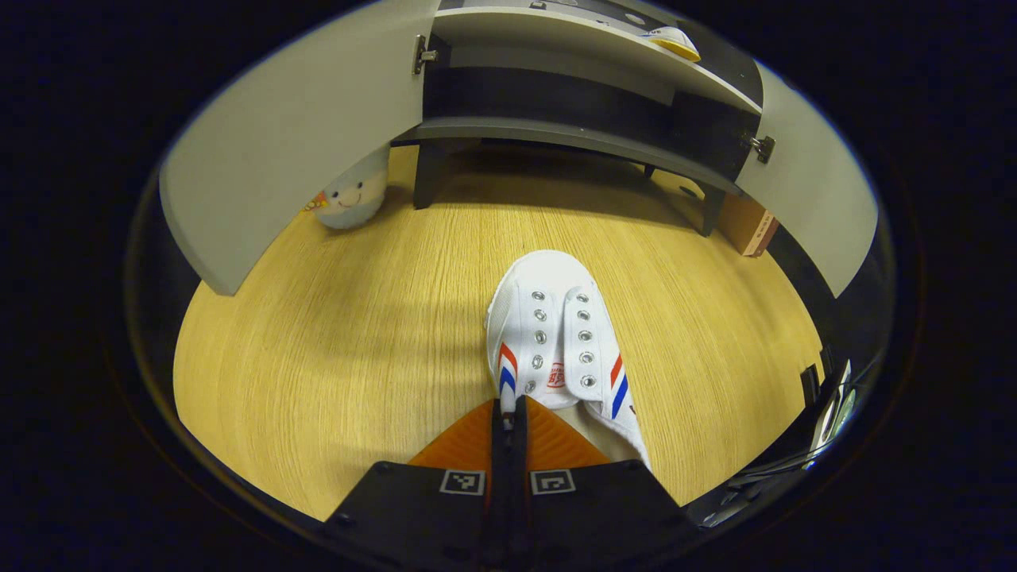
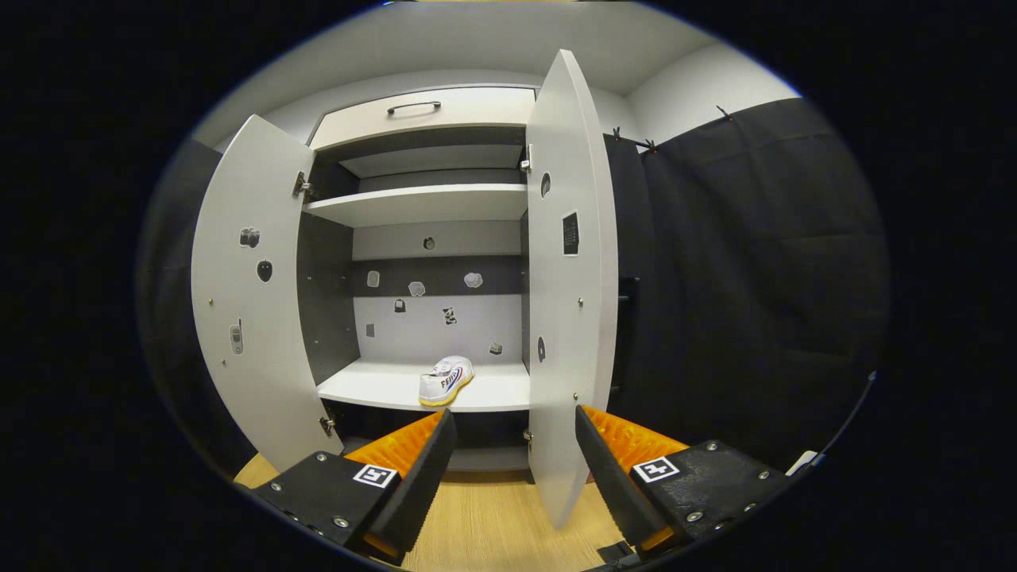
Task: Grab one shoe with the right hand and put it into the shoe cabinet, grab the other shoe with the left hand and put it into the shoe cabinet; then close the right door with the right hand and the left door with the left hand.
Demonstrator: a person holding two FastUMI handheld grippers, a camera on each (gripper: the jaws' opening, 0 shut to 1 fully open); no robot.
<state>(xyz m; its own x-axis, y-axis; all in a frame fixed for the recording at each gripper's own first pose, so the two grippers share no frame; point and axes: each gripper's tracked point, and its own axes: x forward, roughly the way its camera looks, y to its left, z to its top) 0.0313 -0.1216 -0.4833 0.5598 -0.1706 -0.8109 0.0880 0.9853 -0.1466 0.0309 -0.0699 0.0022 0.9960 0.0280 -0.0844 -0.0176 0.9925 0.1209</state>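
Note:
A white lace-less shoe (image 1: pixel 556 318) with red and blue stripes lies on the wooden floor (image 1: pixel 342 342), toe toward the shoe cabinet (image 1: pixel 556 137). My left gripper (image 1: pixel 508 413) is shut on the shoe's left collar edge. Both cabinet doors stand open: the left door (image 1: pixel 294 151) and the right door (image 1: pixel 810 199). The other shoe (image 2: pixel 446 380) rests on the cabinet's lower shelf (image 2: pixel 373 387), and its sole (image 1: pixel 674 41) peeks over that shelf in the left gripper view. My right gripper (image 2: pixel 515 415) is open and empty, its fingers either side of the right door (image 2: pixel 568 302) edge without touching it.
A round plush toy (image 1: pixel 349 195) sits on the floor under the left door (image 2: pixel 250 318). A cardboard box (image 1: pixel 751 226) stands by the cabinet's right leg. A drawer with a handle (image 2: pixel 417 107) tops the cabinet. Black cloth wall (image 2: pixel 755 278) hangs right of it.

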